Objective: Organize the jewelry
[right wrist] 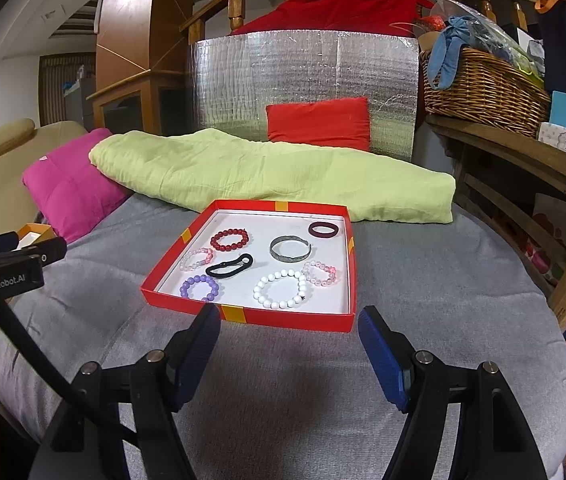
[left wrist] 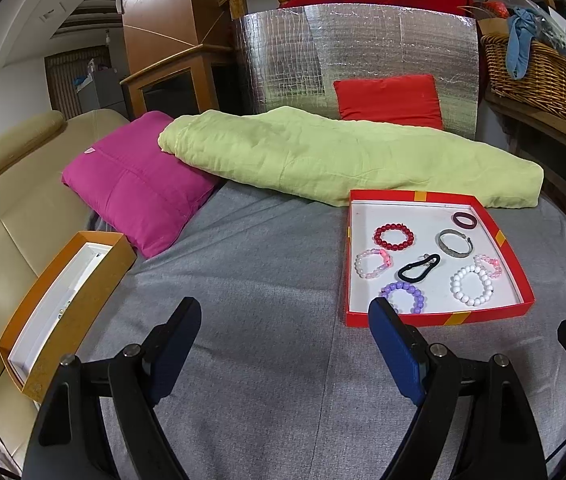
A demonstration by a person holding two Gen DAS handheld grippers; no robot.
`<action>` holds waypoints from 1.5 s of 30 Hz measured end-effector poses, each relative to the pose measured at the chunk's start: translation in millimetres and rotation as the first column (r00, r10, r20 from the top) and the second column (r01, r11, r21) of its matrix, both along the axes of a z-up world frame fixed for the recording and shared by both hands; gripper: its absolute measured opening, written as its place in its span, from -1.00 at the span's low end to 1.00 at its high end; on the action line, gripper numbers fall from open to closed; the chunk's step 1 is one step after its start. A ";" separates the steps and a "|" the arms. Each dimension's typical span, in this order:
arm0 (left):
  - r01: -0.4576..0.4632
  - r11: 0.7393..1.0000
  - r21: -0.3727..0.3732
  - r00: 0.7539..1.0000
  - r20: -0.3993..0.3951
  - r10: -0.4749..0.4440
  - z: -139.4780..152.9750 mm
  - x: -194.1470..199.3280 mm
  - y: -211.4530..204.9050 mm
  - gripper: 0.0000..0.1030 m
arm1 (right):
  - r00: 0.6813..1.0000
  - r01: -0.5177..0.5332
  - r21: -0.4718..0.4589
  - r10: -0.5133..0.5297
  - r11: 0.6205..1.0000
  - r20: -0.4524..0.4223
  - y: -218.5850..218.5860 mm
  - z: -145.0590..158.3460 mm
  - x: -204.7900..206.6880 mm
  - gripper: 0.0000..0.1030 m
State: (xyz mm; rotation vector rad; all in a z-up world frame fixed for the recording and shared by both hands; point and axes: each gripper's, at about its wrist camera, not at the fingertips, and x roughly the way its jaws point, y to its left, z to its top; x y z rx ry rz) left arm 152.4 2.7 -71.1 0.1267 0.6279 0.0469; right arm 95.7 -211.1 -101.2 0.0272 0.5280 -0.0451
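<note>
Red cardboard walls ring a shallow tray (right wrist: 283, 322) with a white floor, set on the grey bedcover (right wrist: 423, 280), and all the jewelry in view lies inside it, spread out singly with no piece overlapping another: a dark red bead bracelet (right wrist: 229, 239), a maroon band (right wrist: 323, 229), a grey metal cuff (right wrist: 291, 251), two pale pink bead bracelets (right wrist: 196, 259) (right wrist: 320, 273), a black loop (right wrist: 229, 266), a purple bead bracelet (right wrist: 199, 288) and a white bead bracelet (right wrist: 280, 289). An orange box (left wrist: 83, 308) with a white lining sits well apart at the left bed edge; something small shows inside it, too small to name. Both the left gripper (left wrist: 285, 320) and the right gripper (right wrist: 289, 326) hover over the cover just short of the tray, fingers spread wide, holding nothing. This fits either pieces laid out in the tray as the sorted result, or pieces waiting there to go to the orange box; the pictures do not settle which
</note>
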 end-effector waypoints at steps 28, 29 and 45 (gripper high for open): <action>-0.011 1.000 -0.001 1.000 -0.003 0.011 -1.1 -0.5 3.2 0.67 | 1.000 -0.004 -0.006 0.004 1.000 -0.003 2.7 -2.1 2.0 0.46; -0.012 1.000 -0.001 1.000 -0.003 0.012 -1.1 -0.7 3.5 0.67 | 1.000 -0.004 -0.007 0.004 1.000 -0.003 2.9 -2.3 2.0 0.46; -0.006 1.000 0.004 1.000 -0.001 0.006 -1.5 -2.7 2.1 0.67 | 1.000 -0.029 -0.005 0.029 1.000 -0.007 12.0 -2.8 8.6 0.46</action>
